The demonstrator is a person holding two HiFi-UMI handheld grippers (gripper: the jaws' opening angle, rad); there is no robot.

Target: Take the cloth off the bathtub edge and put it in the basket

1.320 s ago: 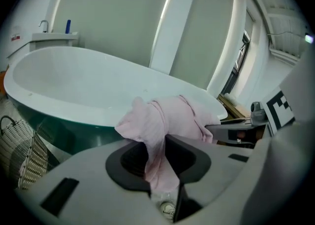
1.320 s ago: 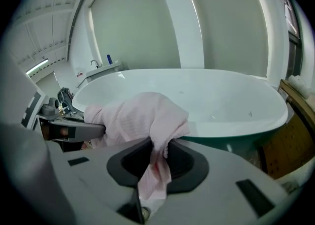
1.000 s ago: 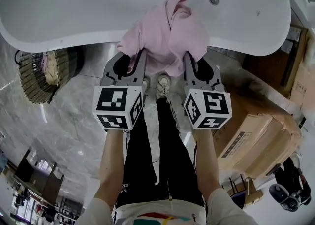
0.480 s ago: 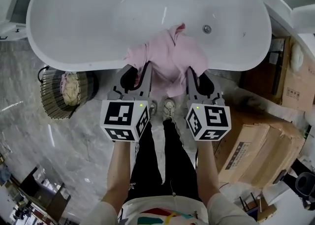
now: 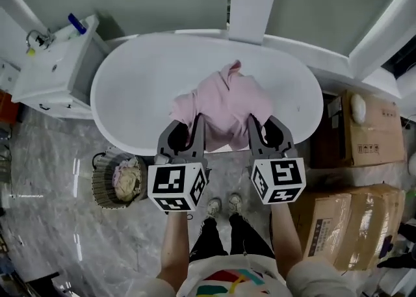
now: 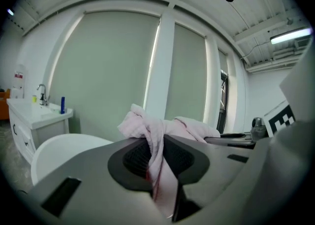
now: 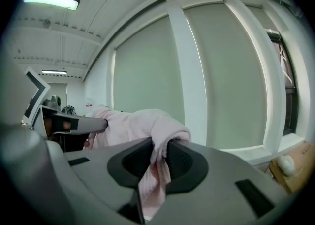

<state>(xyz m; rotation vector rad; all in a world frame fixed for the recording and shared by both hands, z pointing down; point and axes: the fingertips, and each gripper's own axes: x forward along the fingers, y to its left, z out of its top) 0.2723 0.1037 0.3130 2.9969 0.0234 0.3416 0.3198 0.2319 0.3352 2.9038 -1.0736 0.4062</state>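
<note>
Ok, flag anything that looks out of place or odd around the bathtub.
Nothing is spilled or damaged. The pink cloth hangs bunched between the left gripper and right gripper, both shut on it. The basket on the floor holds a crumpled bundle, and cardboard boxes crowd the bathtub's right end.

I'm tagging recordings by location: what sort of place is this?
Probably a bathroom display or mock-up rather than a home: a white freestanding bathtub, a sink vanity, and cardboard boxes on the floor nearby.
</note>
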